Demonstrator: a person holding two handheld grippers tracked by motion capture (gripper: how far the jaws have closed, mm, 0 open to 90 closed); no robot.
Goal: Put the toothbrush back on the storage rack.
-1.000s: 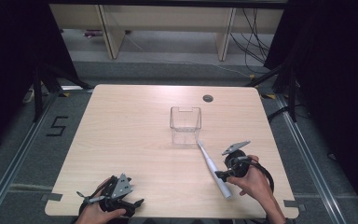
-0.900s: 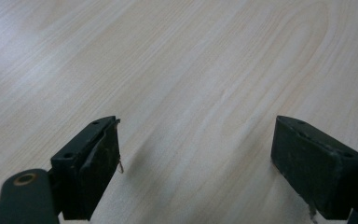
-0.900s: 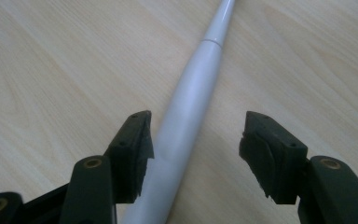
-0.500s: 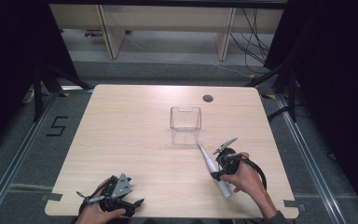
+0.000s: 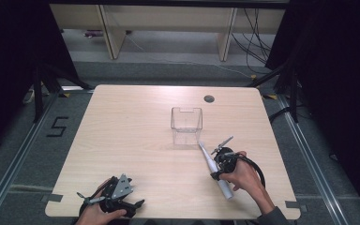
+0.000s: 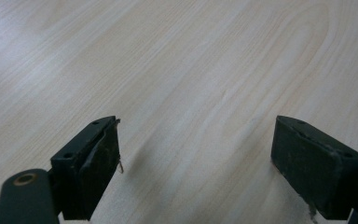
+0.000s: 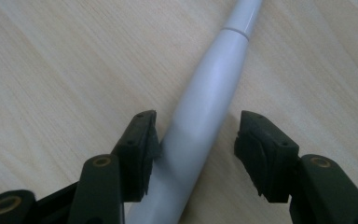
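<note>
Right gripper (image 7: 196, 140) shifted over toothbrush (image 7: 205, 116), closing, not gripping; left gripper (image 6: 196, 154) agape.

The toothbrush (image 5: 214, 168) is pale grey-white. The table (image 5: 122, 136) is light wood-grain, the box (image 5: 186, 125) clear, and both grippers' jaws black.

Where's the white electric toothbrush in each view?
High view: electric toothbrush lies slantwise on the table, lower right, below the clear box, at the right gripper.
Left gripper view: not in it.
Right gripper view: handle runs up the centre between the closing jaws, not yet clamped.
Shared landmark: the pale wood tabletop.
</note>
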